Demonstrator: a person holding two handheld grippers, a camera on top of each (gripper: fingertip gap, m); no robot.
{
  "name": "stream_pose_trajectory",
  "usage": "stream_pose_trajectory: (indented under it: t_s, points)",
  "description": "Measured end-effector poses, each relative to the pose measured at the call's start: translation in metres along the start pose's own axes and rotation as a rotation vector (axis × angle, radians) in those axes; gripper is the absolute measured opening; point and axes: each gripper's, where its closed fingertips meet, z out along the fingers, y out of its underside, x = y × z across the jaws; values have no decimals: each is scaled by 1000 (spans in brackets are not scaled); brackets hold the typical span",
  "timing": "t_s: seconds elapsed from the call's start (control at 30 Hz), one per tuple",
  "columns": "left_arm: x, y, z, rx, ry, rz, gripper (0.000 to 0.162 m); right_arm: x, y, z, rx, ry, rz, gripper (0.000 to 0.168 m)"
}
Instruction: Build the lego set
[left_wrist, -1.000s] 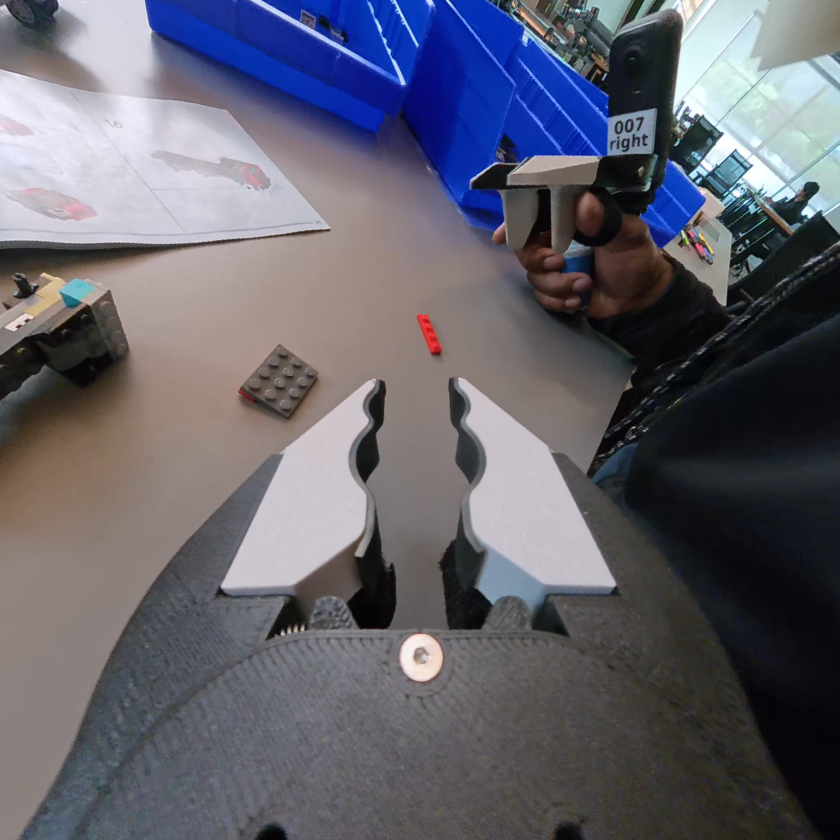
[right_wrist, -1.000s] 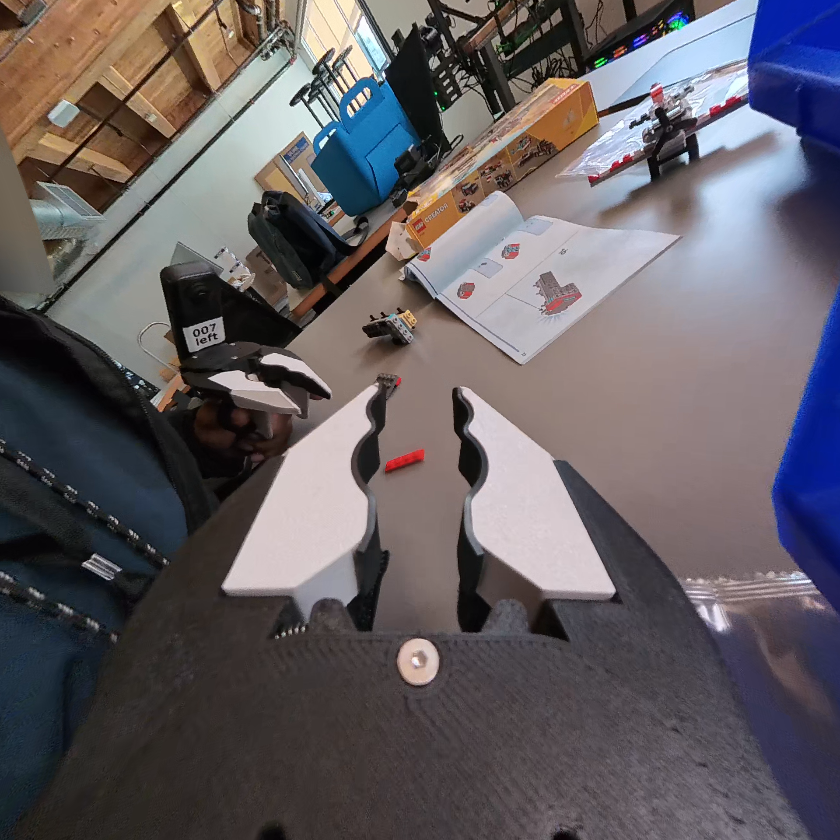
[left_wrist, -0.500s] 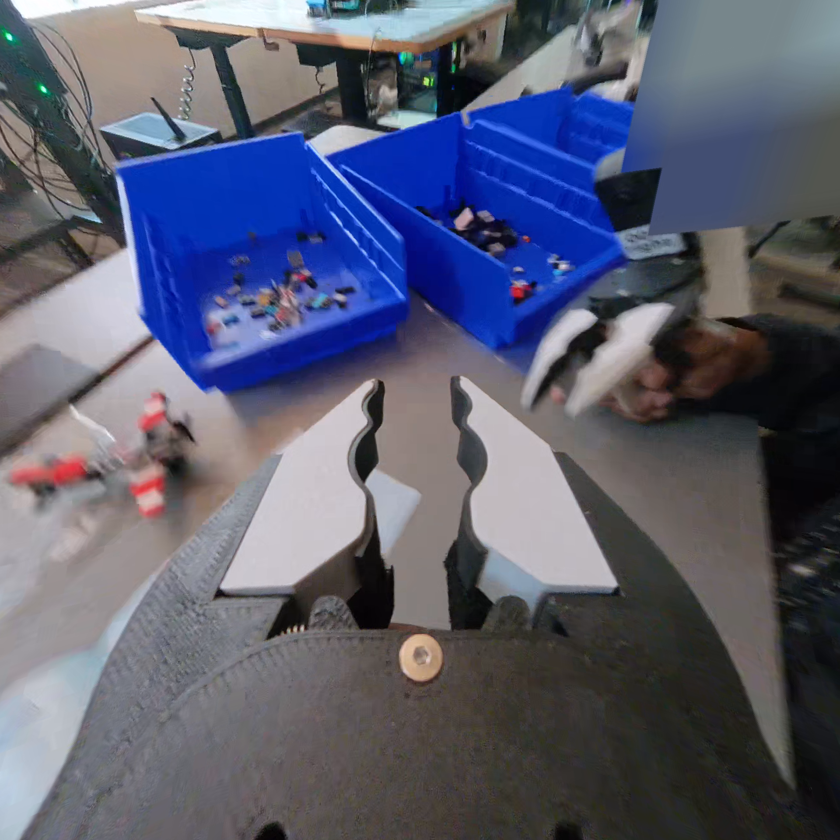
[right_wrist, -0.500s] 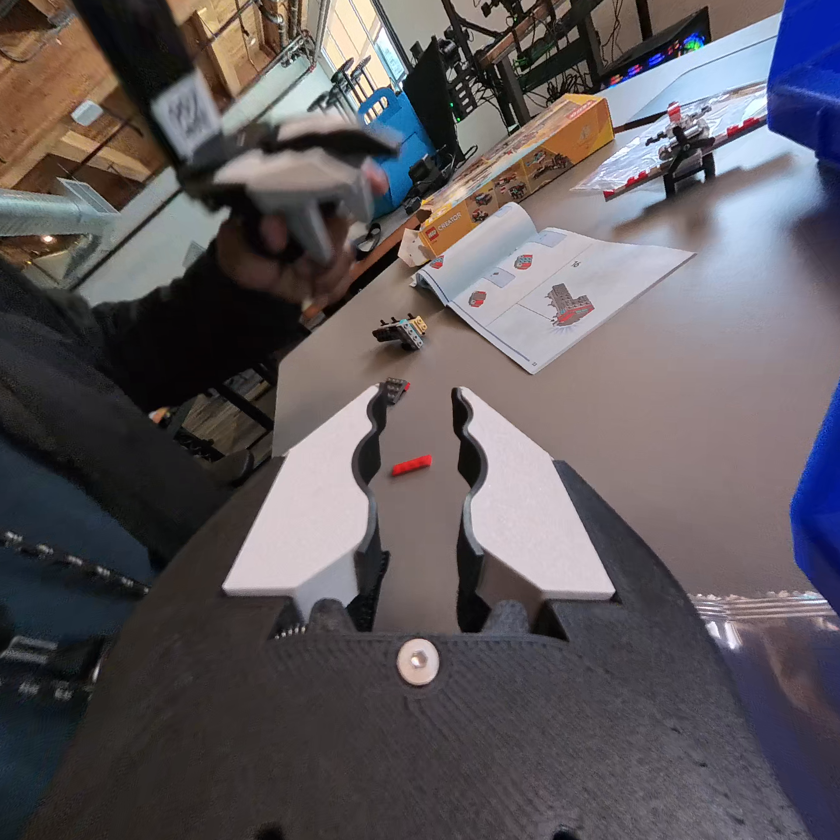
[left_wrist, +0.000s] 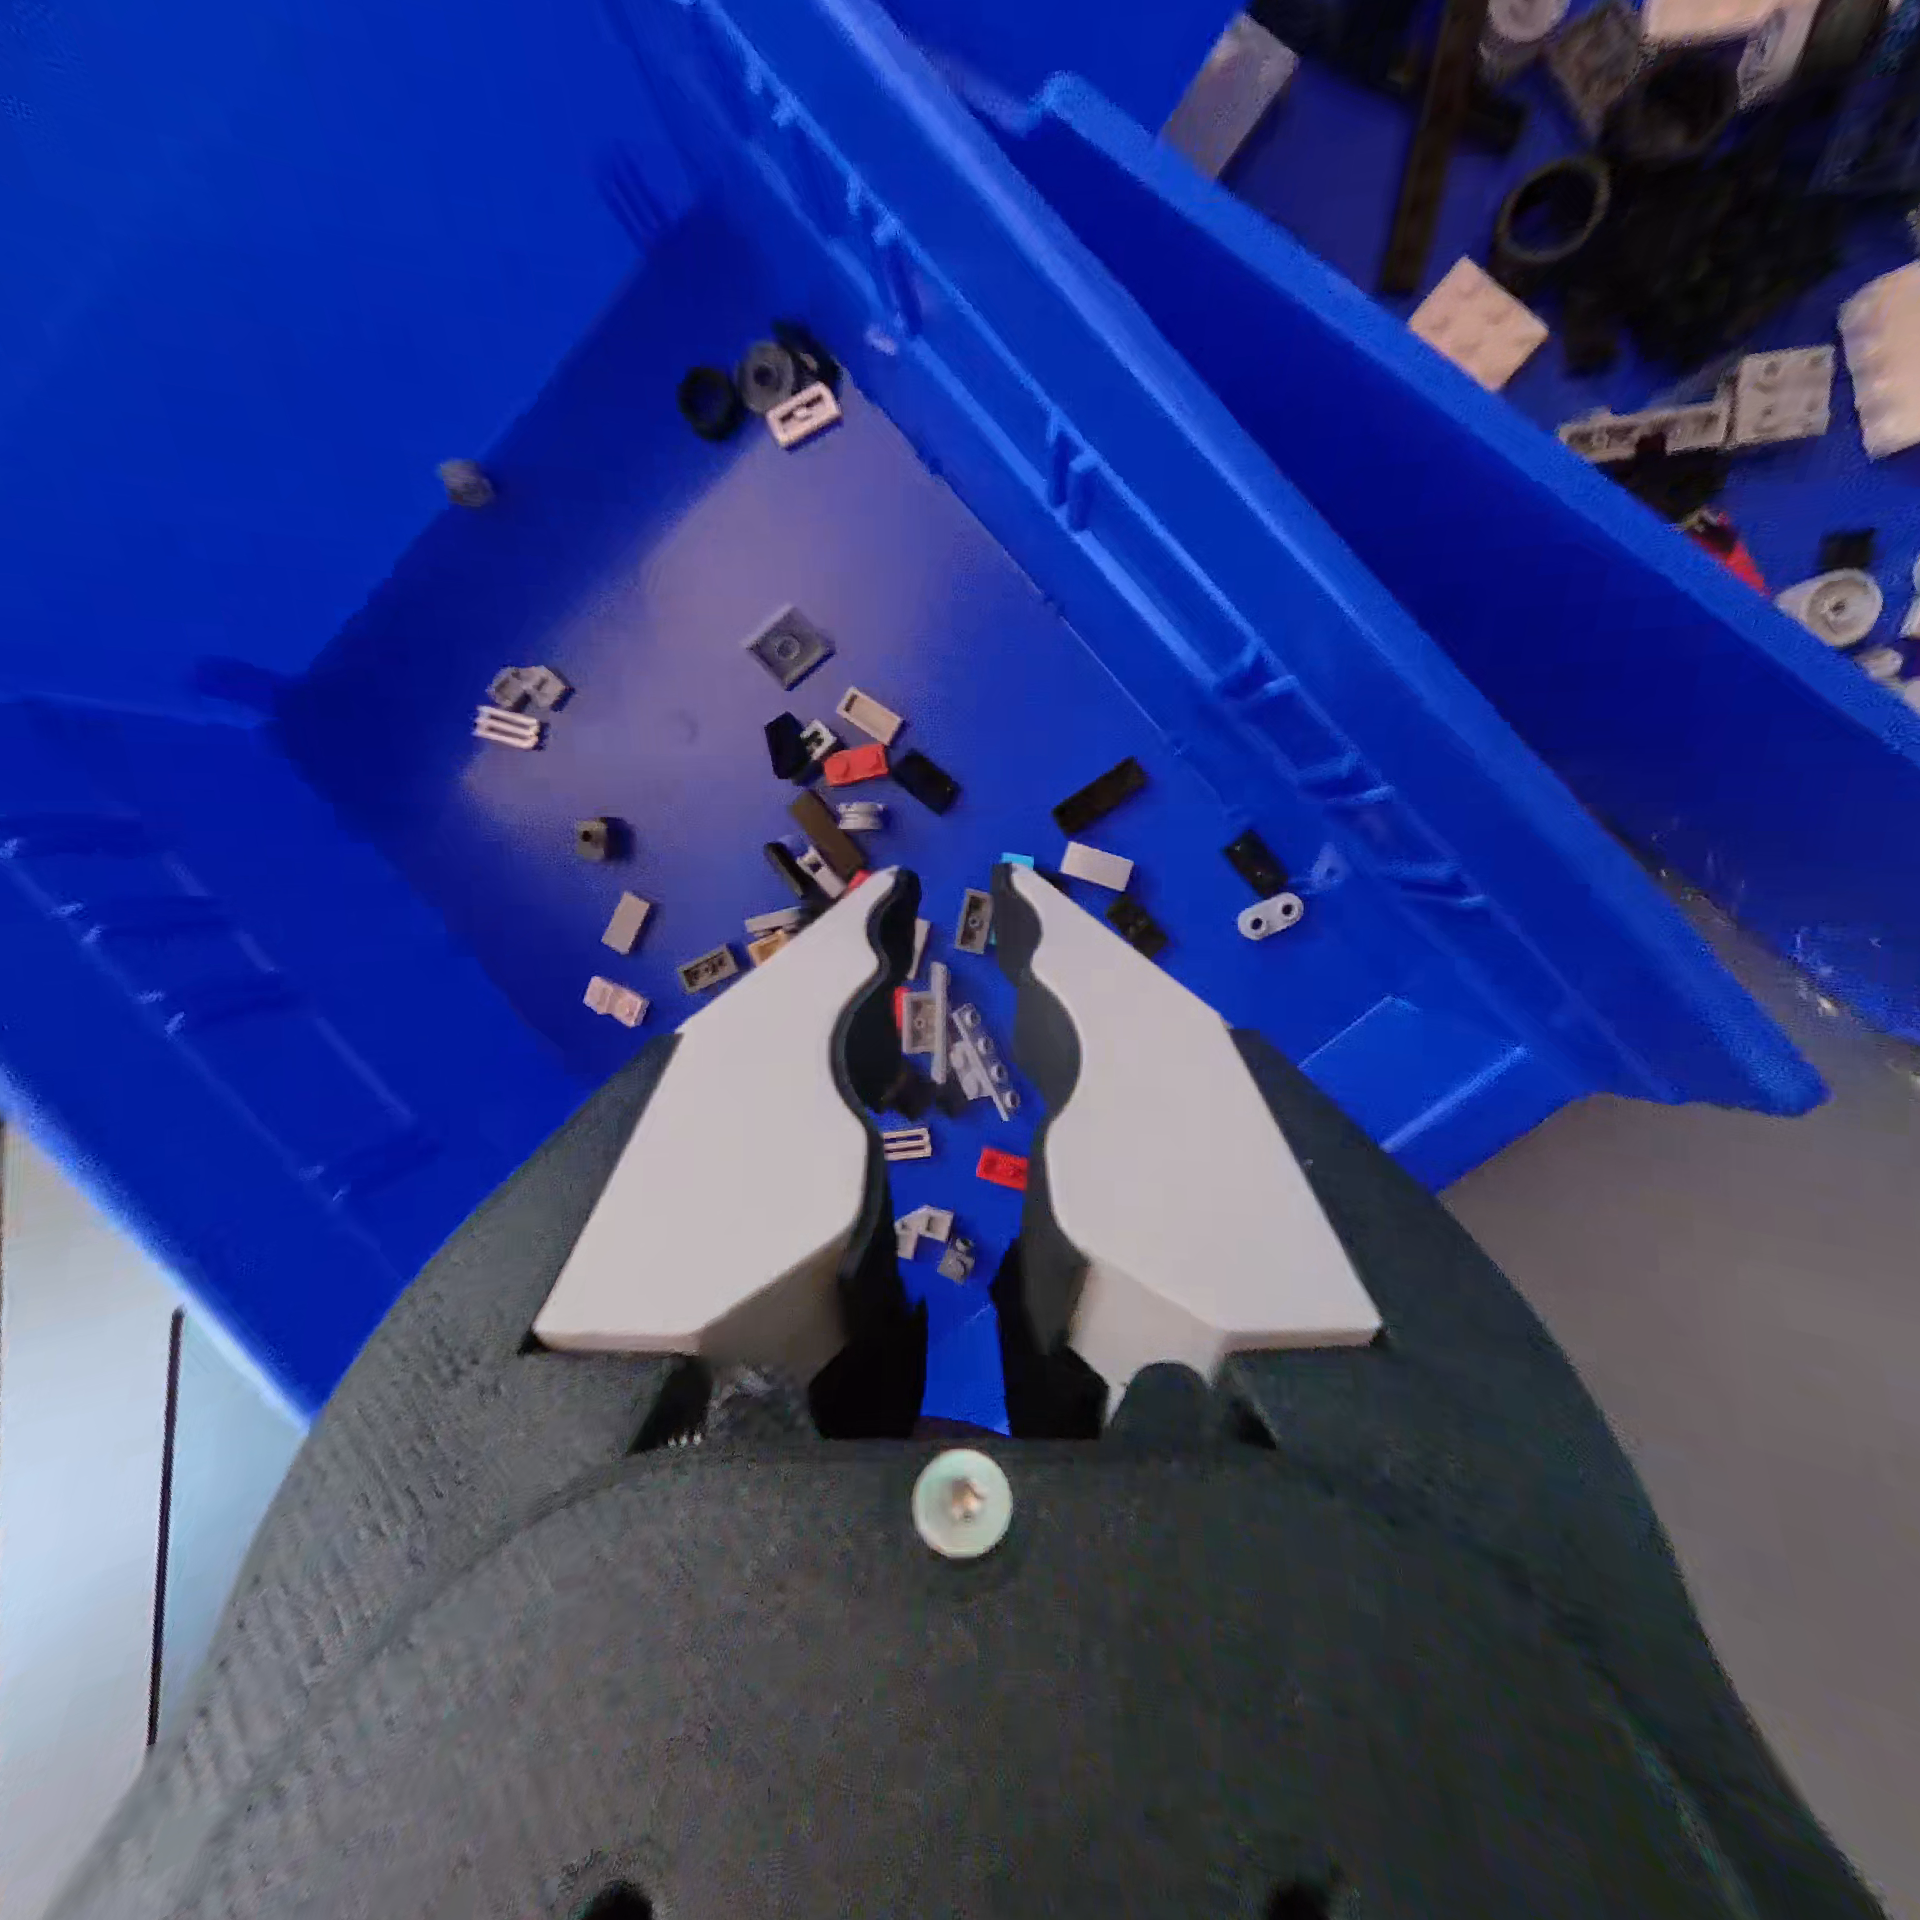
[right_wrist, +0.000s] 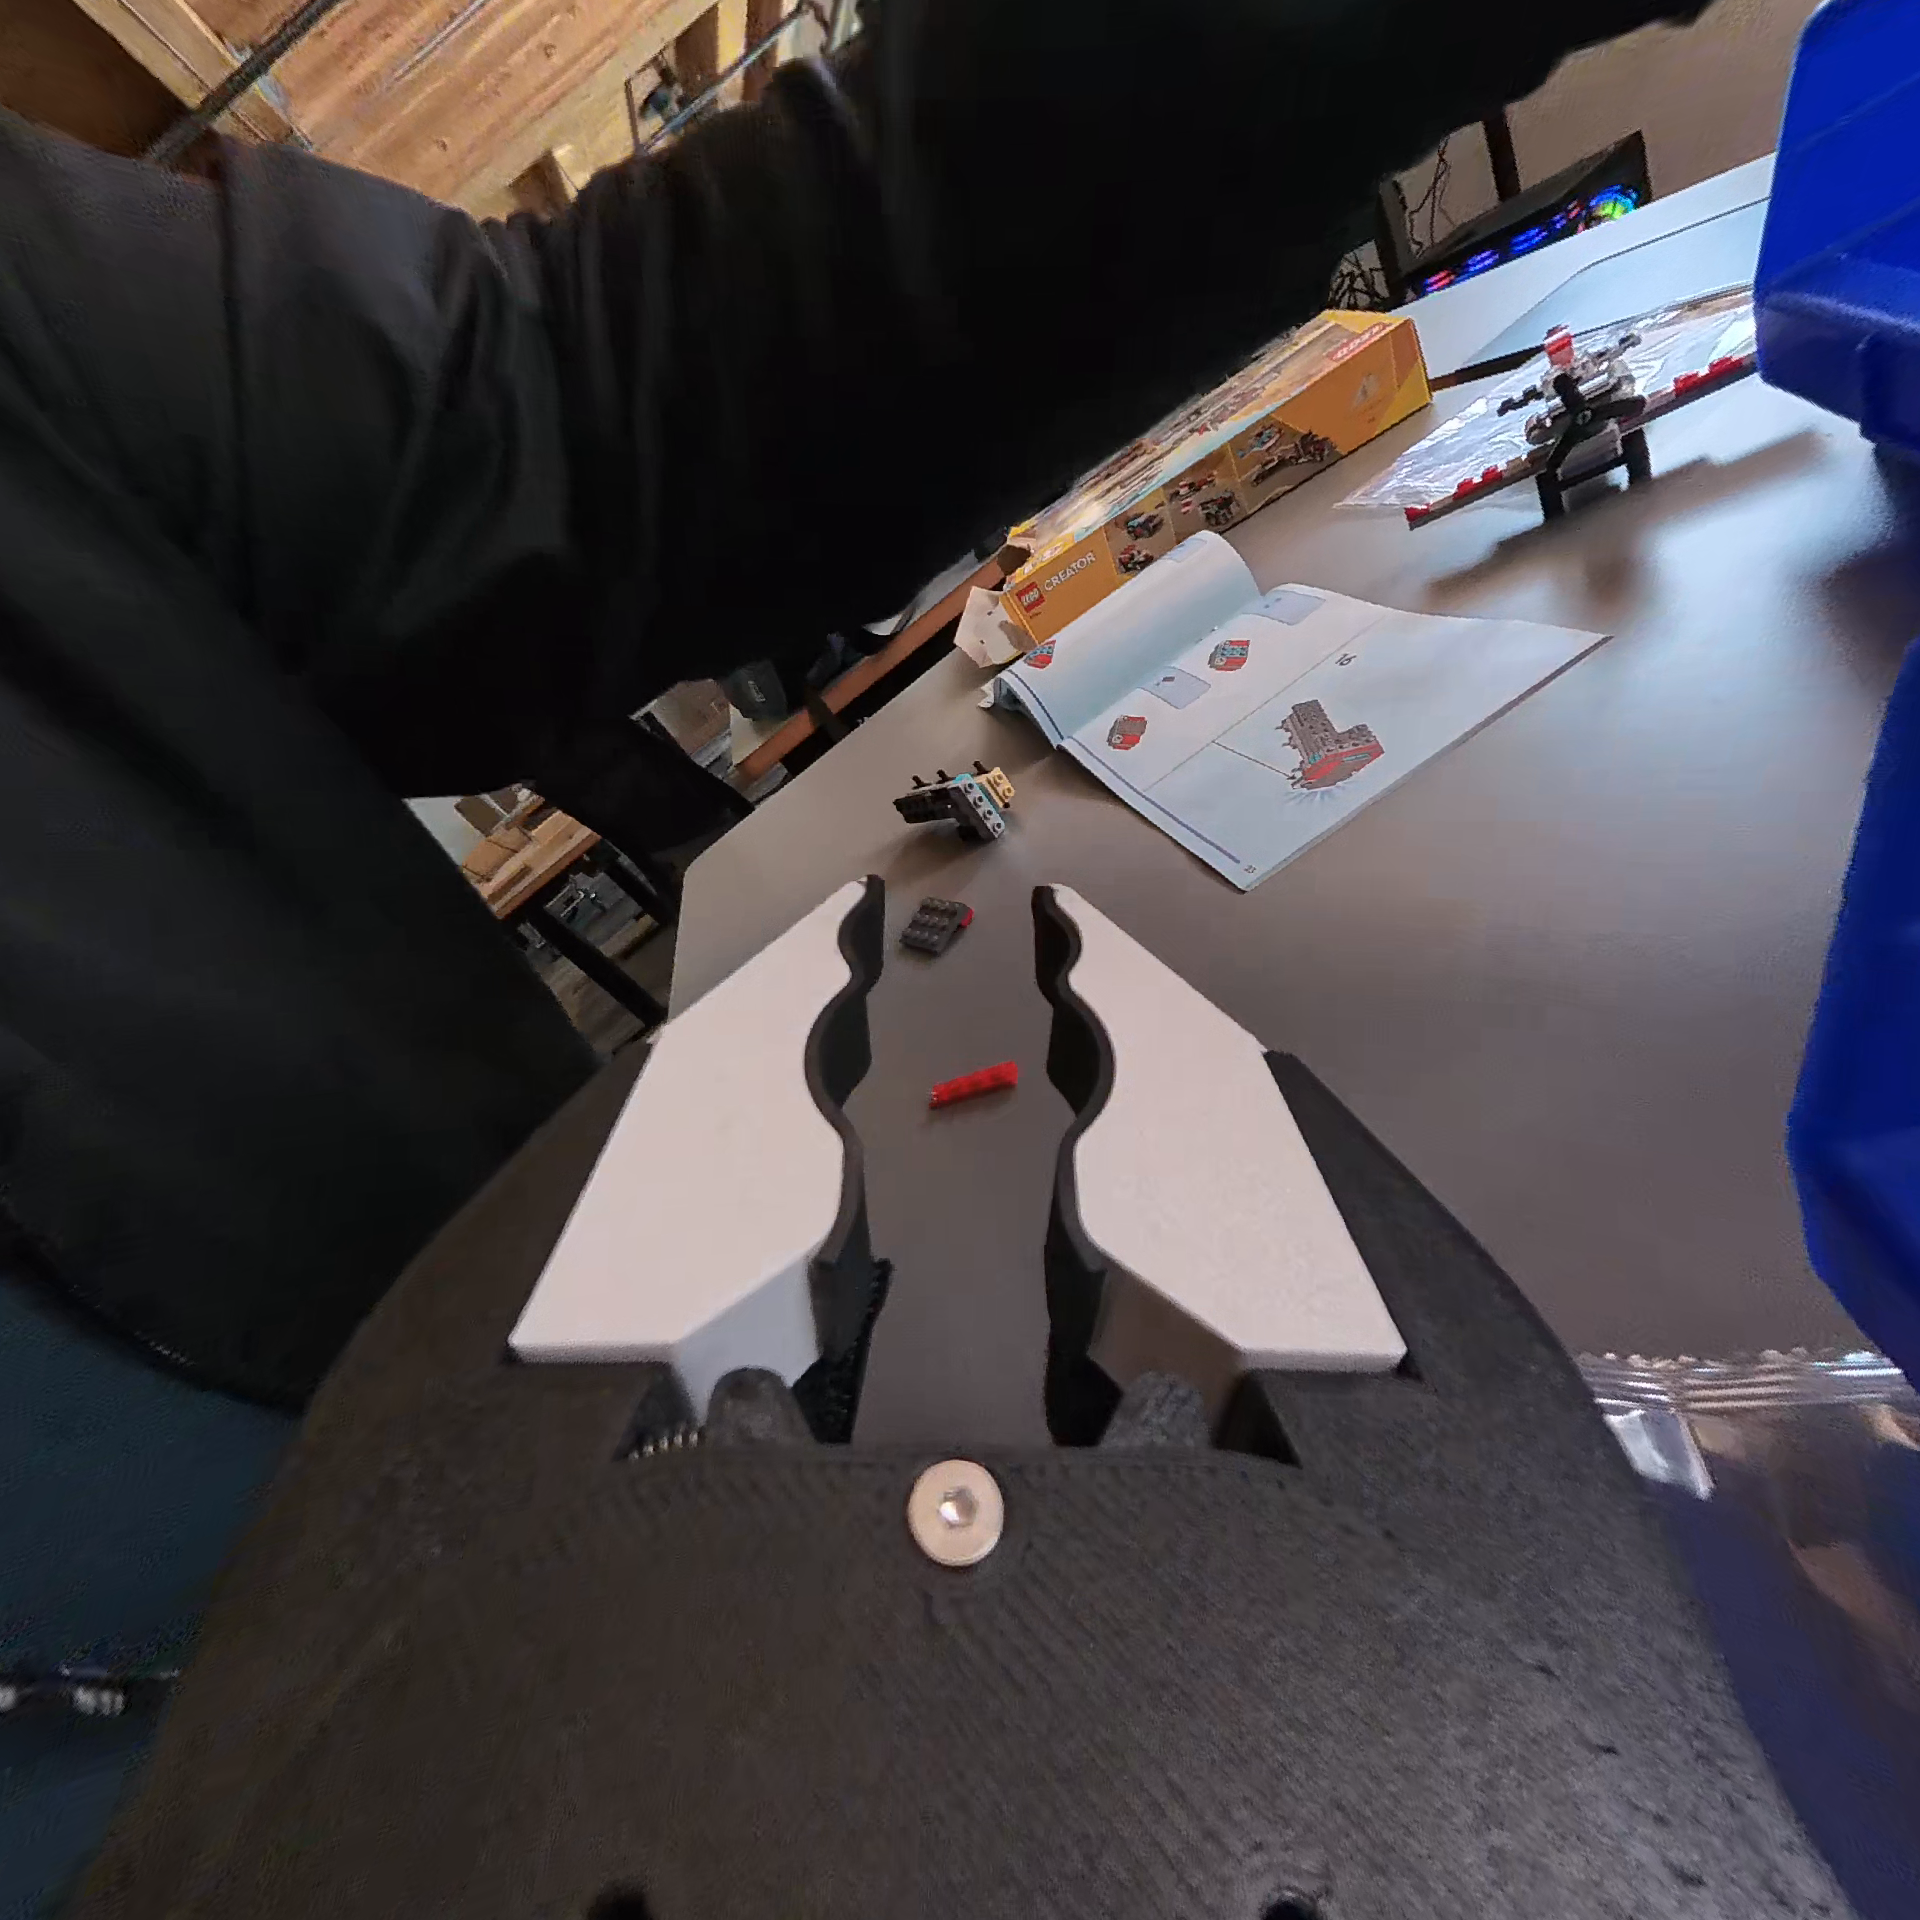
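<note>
Left gripper (left_wrist: 954, 896) over blue bin (left_wrist: 343, 914), jaws parted, empty, aimed at loose small pieces (left_wrist: 831, 821), likely choosing next one. Right gripper (right_wrist: 956, 896) parked low, jaws apart, empty, over red strip (right_wrist: 972, 1084) and dark plate (right_wrist: 933, 923). Half-built model (right_wrist: 956, 802) beside open booklet (right_wrist: 1299, 717). Dark surface (right_wrist: 1455, 987); yellow box (right_wrist: 1226, 468), workshop behind.

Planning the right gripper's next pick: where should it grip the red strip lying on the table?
Grip the red strip across its narrow width, at mid-length, coming from above. It lies flat and crosswise between the open right gripper fingers, so turn the wrist until they face its long sides.
</note>
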Motion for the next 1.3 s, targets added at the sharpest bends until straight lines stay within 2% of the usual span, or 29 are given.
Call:
stream_pose_trajectory:
  t_s: [0.13, 0.27, 0.5, 0.67, 0.93, 1.13, 1.3]
  points:
    - [5, 14, 15, -76, 41, 88, 9, -1, -1, -1, 6, -14, 5, 29]
    - [7, 30, 30, -150, 65, 166, 11, -2, -2, -1, 11, -21, 10, 29]
    - [3, 33, 44, -165, 71, 200, 14, -1, -3, -2, 19, -15, 10, 29]
    - [4, 33, 46, -155, 133, 132, 11, 0, -2, -2, 15, -11, 9, 29]
    - [4, 35, 45, -135, 220, -86, 8, -1, -2, -2, 14, -9, 5, 29]
    - [3, 27, 27, -66, 223, -174, 9, -1, -3, -2, 17, -7, 1, 29]
    - [35, 24, -33, 85, 232, -228, 8, -1, -2, -2, 12, -6, 2, 29]
